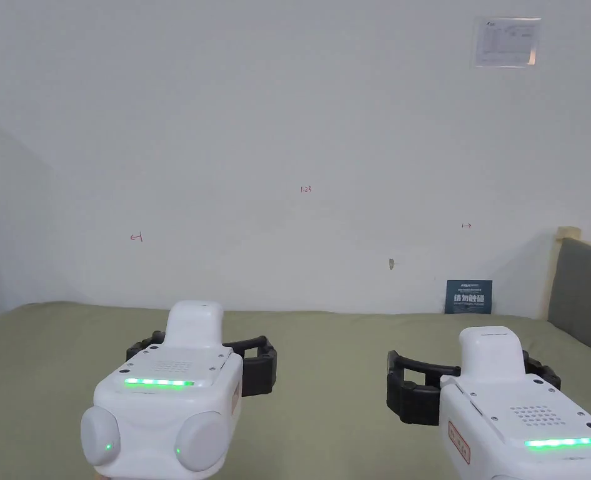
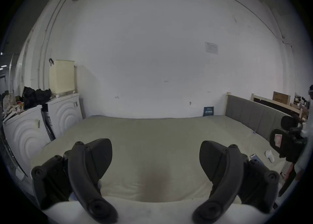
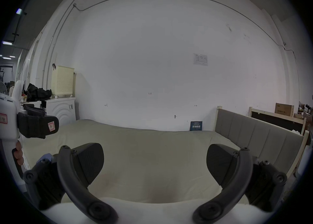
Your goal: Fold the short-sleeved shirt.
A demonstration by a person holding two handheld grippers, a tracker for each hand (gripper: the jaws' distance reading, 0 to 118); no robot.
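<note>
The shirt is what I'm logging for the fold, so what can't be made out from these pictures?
- Shirt: I cannot find it on the bed; the near mattress lies past the bottom edge in the head view.
- Near bed edge: both gripper views, covered by the left gripper and right gripper, both open.
- Dark pile: left gripper view, too small and dim to identify.
- Wall notice: too small.

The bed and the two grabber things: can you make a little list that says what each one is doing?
left gripper: open, holding nothing, raised above the bed
right gripper: open, holding nothing, raised above the bed
bed: pale green cover, smooth
headboard: grey, padded, on the right side of the bed
wall: white, behind the bed
shirt: can't see one
</note>
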